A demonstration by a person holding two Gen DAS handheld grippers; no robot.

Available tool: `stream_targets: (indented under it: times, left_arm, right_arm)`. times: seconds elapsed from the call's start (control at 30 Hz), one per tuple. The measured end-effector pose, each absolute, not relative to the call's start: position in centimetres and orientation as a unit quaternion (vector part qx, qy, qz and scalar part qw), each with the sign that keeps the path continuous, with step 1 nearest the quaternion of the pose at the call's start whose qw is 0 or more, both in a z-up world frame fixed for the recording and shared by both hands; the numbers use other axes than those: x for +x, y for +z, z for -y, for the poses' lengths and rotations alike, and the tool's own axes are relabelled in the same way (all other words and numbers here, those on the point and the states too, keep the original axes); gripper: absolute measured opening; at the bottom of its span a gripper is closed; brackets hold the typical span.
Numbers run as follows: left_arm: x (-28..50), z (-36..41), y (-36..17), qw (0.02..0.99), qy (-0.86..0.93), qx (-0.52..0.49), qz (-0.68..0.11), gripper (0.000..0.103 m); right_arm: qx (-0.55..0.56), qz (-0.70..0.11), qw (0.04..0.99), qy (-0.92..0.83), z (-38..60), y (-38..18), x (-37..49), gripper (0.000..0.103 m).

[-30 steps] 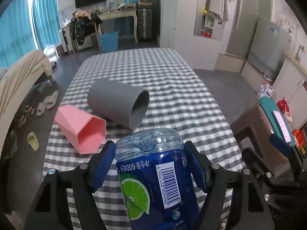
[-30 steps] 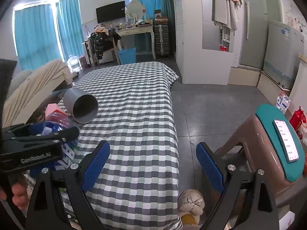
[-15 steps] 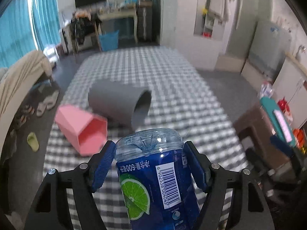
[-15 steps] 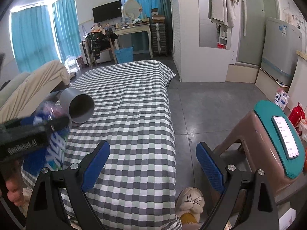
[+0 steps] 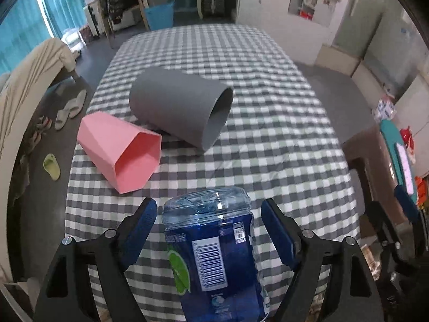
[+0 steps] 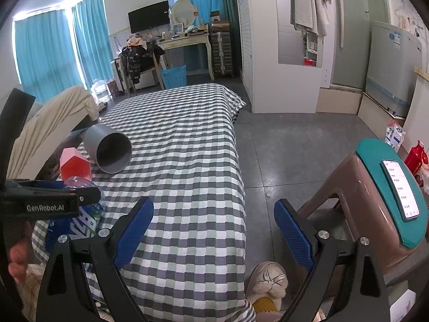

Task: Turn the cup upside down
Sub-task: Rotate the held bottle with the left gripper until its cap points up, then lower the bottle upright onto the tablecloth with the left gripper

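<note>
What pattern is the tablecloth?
Grey-and-white checks on the tablecloth, clearest in the left wrist view.

Your left gripper point(image 5: 207, 228) and right gripper point(image 6: 213, 228) share black frames, silver screws and ribbed blue pads; "GenRobot.AI" is printed white on the left one's side.

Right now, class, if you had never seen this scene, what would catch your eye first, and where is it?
First, the blue bottle between the open fingers of the left gripper, close to the camera. Beyond it, on the checked tablecloth, a grey cup and a pink cup lie on their sides next to each other. The right gripper is open and empty over the table's edge.
</note>
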State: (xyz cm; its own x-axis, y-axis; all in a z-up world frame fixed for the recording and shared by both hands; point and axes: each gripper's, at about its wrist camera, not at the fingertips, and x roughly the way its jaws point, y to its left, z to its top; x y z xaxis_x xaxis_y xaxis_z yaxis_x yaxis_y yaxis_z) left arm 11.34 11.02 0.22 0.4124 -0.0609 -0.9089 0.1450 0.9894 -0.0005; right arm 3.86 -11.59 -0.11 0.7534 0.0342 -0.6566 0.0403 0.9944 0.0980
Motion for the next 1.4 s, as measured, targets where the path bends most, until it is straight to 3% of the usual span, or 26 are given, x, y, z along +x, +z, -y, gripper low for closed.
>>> stream_targets:
  times: [0.27,0.6,1.13,1.2,1.27,1.4]
  left_arm:
    - [12.0,-12.0,-1.1,0.822,-0.069,0.021,-0.566,0.076]
    - [9.4,-11.3,4.4,0.897,-0.079,0.033,-0.433,0.076]
    - [6.3,-10.3,3.5,0.922,-0.083,0.050,-0.375,0.076]
    - [5.6,-10.0,3.4,0.923,-0.085,0.058,-0.371,0.078]
    - [5.2,-10.0,2.9,0.923,-0.084,0.055,-0.371,0.088]
    - [4.9,-10.2,2.2,0.924,-0.087,0.047,-0.370,0.088]
  right_arm:
    - [0.056,-0.348,0.936,0.000,11.8,0.1,3.4,0.092]
    - [0.057,-0.348,0.936,-0.001,11.9,0.2,3.4,0.092]
    - [0.056,-0.350,0.935,-0.003,12.0,0.1,3.8,0.092]
    - [0.056,-0.351,0.935,-0.004,11.9,0.1,3.8,0.092]
    - [0.056,-0.350,0.935,-0.003,11.9,0.1,3.8,0.092]
    - [0.054,-0.350,0.935,-0.003,11.8,-0.1,3.8,0.092]
